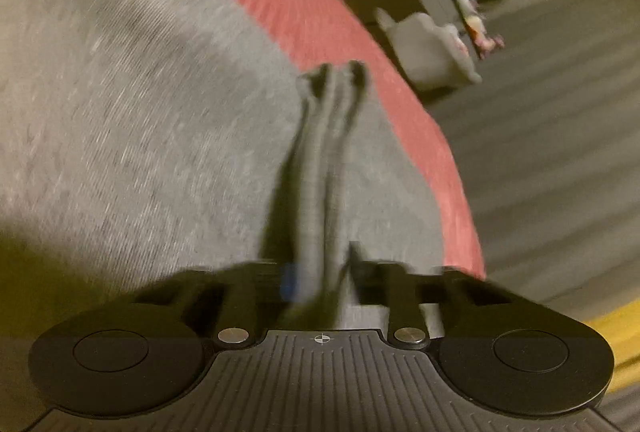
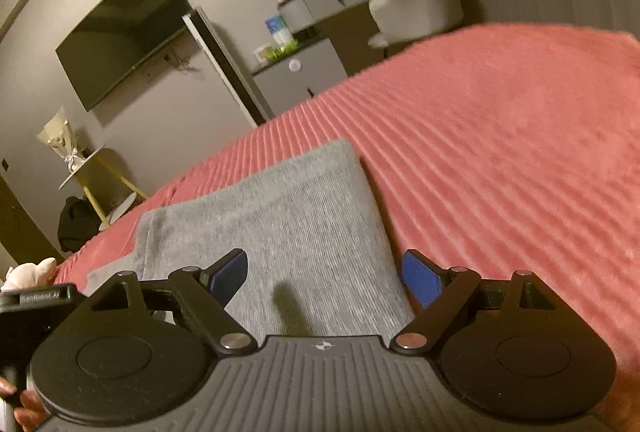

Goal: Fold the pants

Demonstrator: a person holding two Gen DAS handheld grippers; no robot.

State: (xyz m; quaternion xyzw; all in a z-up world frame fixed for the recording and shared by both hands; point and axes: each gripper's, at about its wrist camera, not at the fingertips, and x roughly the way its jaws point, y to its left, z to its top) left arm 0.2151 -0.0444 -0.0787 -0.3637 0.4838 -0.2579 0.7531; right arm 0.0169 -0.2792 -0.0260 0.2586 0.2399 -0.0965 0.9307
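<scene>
The pants (image 2: pixel 280 216), one grey folded pair, are lying on the pink bed cover (image 2: pixel 500 136), their long axis running from about 6 o'clock toward 12 o'clock in the right wrist view, the far end pointing at the cabinets. The right tongs (image 2: pixel 326 278) are standing wide, hovering over the near end, nothing held. The left tongs (image 1: pixel 336 72) are narrowed almost together over the grey cloth; blur is hiding whether fabric is pinched.

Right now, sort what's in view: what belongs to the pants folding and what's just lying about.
Job:
grey pants
pink bedspread beneath them
left gripper
right gripper

Lying about:
wall TV
white chair
mini fridge
side table
</scene>
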